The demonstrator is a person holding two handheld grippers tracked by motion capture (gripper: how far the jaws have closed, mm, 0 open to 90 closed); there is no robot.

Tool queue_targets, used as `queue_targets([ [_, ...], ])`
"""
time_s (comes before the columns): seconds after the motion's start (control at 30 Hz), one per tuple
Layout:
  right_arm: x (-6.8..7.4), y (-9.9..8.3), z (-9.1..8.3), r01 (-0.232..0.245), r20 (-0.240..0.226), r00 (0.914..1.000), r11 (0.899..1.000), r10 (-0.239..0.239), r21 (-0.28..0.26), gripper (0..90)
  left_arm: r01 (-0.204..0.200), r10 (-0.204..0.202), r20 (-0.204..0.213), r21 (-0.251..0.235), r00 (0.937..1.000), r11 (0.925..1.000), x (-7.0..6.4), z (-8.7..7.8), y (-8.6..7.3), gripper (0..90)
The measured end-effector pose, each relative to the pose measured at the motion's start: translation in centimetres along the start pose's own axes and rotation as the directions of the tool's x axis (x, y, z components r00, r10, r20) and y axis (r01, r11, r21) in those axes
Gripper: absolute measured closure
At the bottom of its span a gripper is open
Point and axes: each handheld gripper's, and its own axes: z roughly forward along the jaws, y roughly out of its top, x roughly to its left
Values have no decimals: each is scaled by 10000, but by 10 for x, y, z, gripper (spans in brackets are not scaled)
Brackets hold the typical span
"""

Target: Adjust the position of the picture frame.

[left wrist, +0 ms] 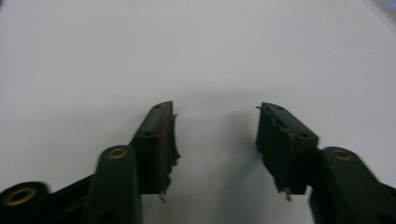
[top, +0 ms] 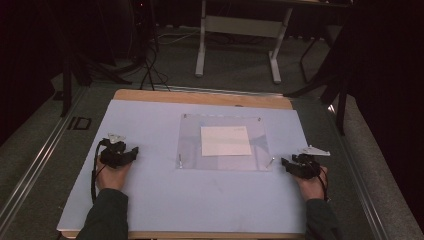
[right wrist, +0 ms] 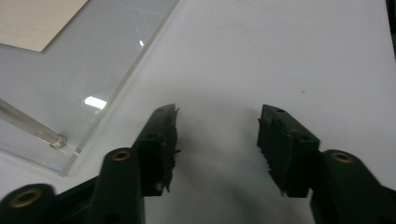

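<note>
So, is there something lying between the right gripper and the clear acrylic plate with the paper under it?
Nothing visible does. The right gripper rests with open jaws beside the near right corner of the clear acrylic plate, and bare blue table surface lies between them. The paper sits mid-plate.

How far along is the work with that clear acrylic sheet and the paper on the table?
Barely begun. The paper already lies on the clear acrylic sheet. Nothing is in hand: the left gripper and right gripper rest open on the blue table, either side of the sheet. Any handling remains.
</note>
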Motion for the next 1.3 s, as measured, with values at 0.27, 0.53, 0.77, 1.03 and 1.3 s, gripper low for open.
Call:
queue_targets([
  [0.27,5,0,-3,433,-157,9989,9990,-431,103,536,-793,792,528,-5,9955,9968,-12,-4,2,494],
  [0.53,14,2,-6,1023,-457,9937,9948,-1022,-22,568,-1047,1116,1917,-461,9751,9934,-21,-17,5,567],
  [0.77,21,3,-20,1336,-802,9876,9907,-1352,-242,596,-2183,2275,2599,-638,9385,9738,-42,-28,9,573],
  [1.03,31,1,-27,1742,-1178,9770,9840,-1776,-381,616,-2899,2982,3294,-754,8959,9541,-66,-30,13,579],
  [1.3,39,0,-25,2151,-1571,9633,9760,-2178,-342,605,-3334,3446,3774,-969,8595,9378,-80,-29,14,579],
])
